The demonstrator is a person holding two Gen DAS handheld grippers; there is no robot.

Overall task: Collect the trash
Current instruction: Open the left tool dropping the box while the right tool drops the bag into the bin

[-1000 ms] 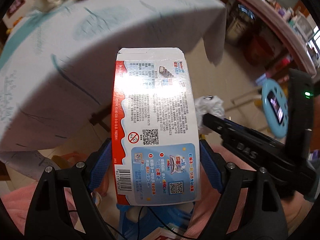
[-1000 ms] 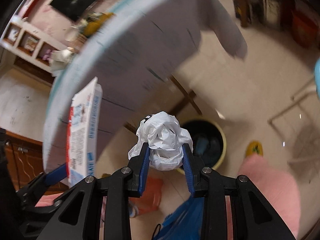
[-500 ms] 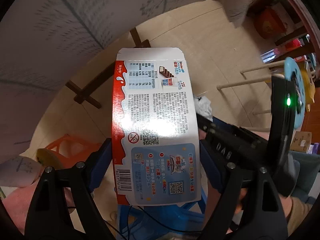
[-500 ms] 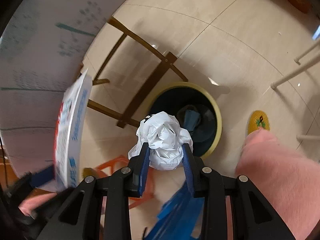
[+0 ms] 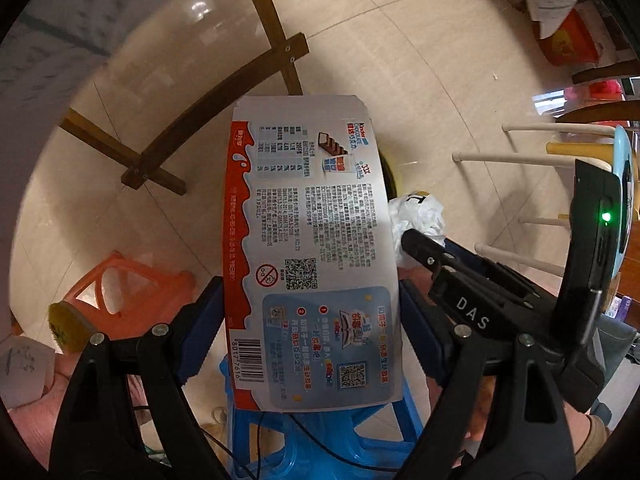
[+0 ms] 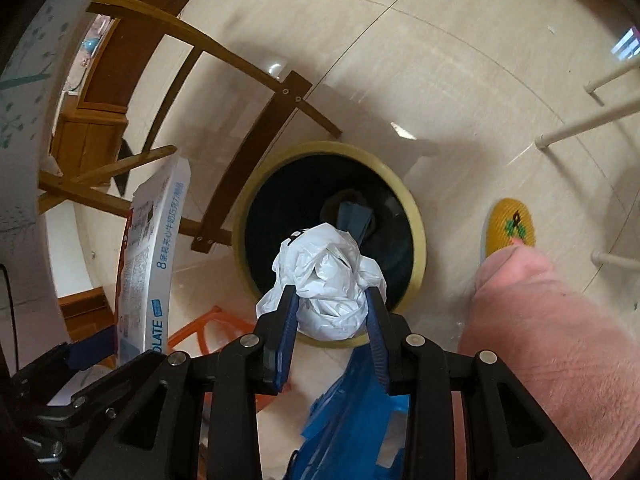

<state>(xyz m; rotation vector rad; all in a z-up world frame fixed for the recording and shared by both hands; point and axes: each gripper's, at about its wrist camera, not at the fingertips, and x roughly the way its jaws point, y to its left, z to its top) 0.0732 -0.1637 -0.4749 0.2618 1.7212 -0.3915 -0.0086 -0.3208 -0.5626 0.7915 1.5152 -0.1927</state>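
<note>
A: Left wrist view. You have the left gripper [image 5: 310, 316] pinching the flattened chocolate carton [image 5: 310, 240] across its near end, printed back toward the lens, far flap pointing away over the floor. Gripping it by the edges lets the flat panel hang free, probably so it can slide out cleanly when you let go.

B: And the bin here?

A: Mostly hidden behind the carton; only a sliver of yellow rim shows at its right edge. The right gripper [image 5: 416, 236] enters from the right with the crumpled white wad [image 5: 418, 210] at its tip.

B: Right wrist view?

A: Your right gripper [image 6: 331, 304] is pressed onto the wad [image 6: 326, 280], jaws squeezing both sides. It hangs over the near rim of the yellow-rimmed bin [image 6: 414, 216], which stands on the floor beside the wooden table frame [image 6: 256, 128]. The dark interior already holds something blue.

B: Carton position from this side?

A: Left of the bin, edge-on, not yet over the opening. My judgement: the wad is placed for release first; the carton needs to travel right.
</note>
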